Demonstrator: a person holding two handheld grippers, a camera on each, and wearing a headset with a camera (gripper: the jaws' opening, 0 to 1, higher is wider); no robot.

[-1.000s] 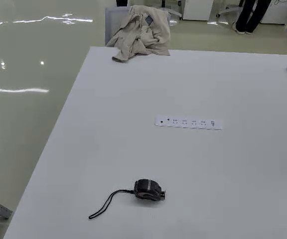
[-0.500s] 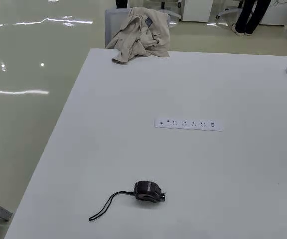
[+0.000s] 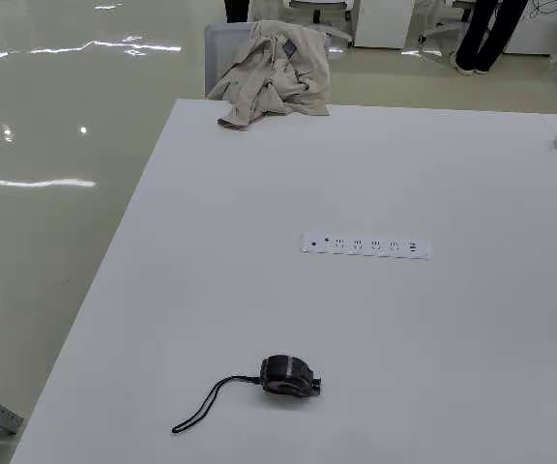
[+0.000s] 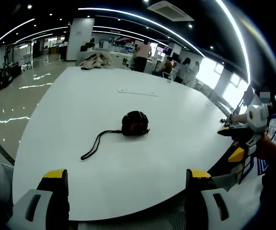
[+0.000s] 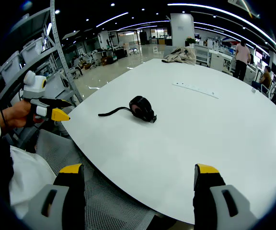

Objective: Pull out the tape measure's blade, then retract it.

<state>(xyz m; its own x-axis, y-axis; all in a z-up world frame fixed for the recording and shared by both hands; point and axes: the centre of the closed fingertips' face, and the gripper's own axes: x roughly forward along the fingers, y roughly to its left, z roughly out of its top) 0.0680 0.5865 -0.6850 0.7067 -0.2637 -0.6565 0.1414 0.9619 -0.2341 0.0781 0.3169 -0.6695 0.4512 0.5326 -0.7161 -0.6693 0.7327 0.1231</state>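
Near the front edge of the white desk (image 3: 240, 203), the tape measure (image 3: 288, 375) lies on its side, its dark case closed and no blade drawn out. Its black wrist strap (image 3: 206, 401) trails loosely toward the desk's left edge. Over the last second we see nothing move on the desk. The whole head view has slid a little, which is our own head tipping, and the case keeps its place below the white power strip (image 3: 366, 246). We judge the task has not begun, and the first reach is still to come. The left tool (image 4: 127, 178) and the right tool (image 5: 140, 168) both hang off the near edge with jaws spread wide and empty, well apart from the case. Each points roughly toward it. Farther off, a beige jacket (image 3: 274, 72) is heaped over a chair at the far edge. We can read no brand or label on the case, and the marks on the power strip are too small to make out.
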